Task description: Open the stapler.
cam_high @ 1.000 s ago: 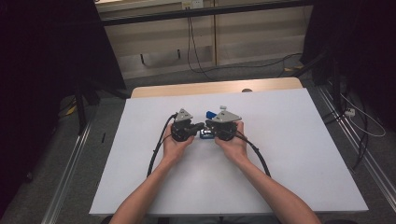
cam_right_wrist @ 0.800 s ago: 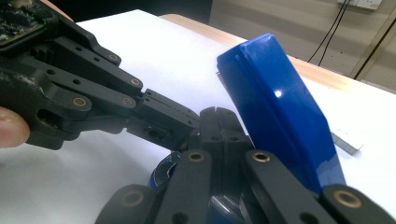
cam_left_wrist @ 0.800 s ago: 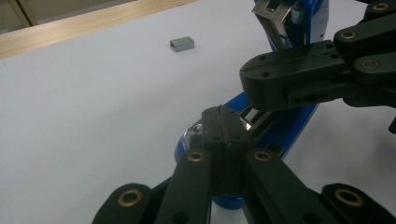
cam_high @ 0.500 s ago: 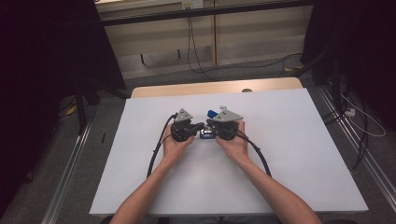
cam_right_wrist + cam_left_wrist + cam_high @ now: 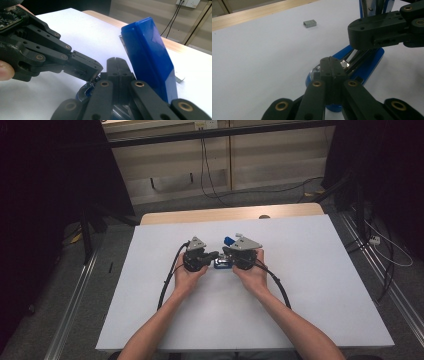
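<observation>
Left gripper (image 5: 212,255): jaws pressed together, tips at the metal channel of an opened blue stapler (image 5: 364,66). Staple strip (image 5: 309,23): on the white table (image 5: 310,285), well beyond. Right gripper (image 5: 226,253): jaws together, stapler's raised lid (image 5: 150,57) just beside.

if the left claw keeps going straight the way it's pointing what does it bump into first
Most likely the open blue stapler just past the left claw, then the right claw above it; depth between them is hard to judge.
</observation>
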